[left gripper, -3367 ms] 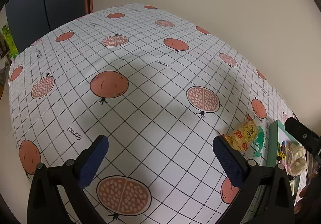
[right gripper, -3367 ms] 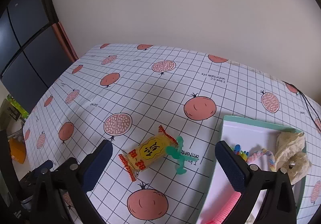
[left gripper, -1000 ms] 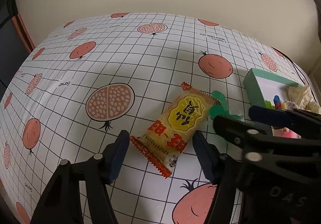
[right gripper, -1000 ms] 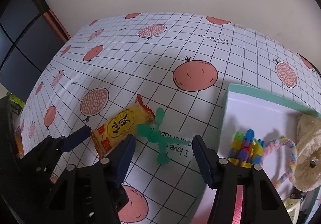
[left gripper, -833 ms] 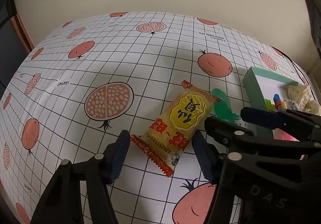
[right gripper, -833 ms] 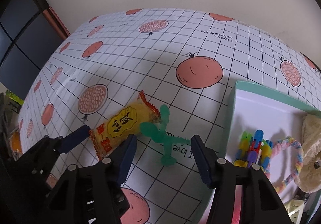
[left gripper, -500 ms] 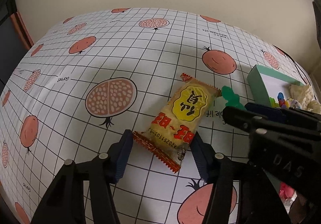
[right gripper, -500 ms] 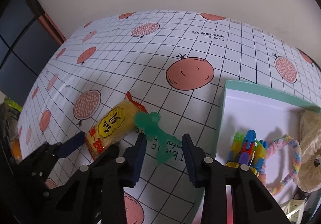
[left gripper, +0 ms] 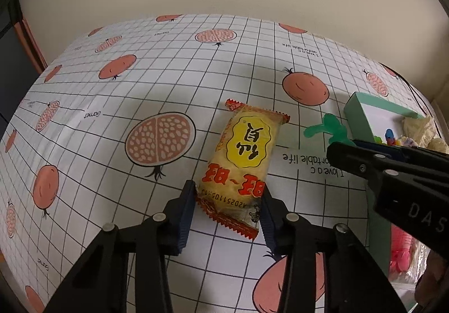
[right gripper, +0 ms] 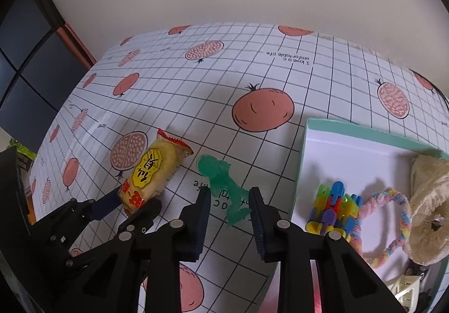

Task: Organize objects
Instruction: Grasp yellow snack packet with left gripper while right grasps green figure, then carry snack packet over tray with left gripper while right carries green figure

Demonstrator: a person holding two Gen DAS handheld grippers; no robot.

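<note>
Pomegranate-print gridded tablecloth [left gripper: 174,83]. Left gripper [left gripper: 228,202] pinches near end of yellow crinkly snack packet [left gripper: 244,156]; right gripper [right gripper: 228,207] straddles green plastic figure [right gripper: 224,184], jaws parted. Clamp fully before lifting; both likely belong in teal-rimmed white tray [right gripper: 373,135].

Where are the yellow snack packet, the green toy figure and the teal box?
yellow snack packet [left gripper: 247,144], left wrist view, on the yellow oval of its label.
green toy figure [right gripper: 224,181], right wrist view, on its torso.
teal box [right gripper: 364,132], right wrist view, on its far rim.
</note>
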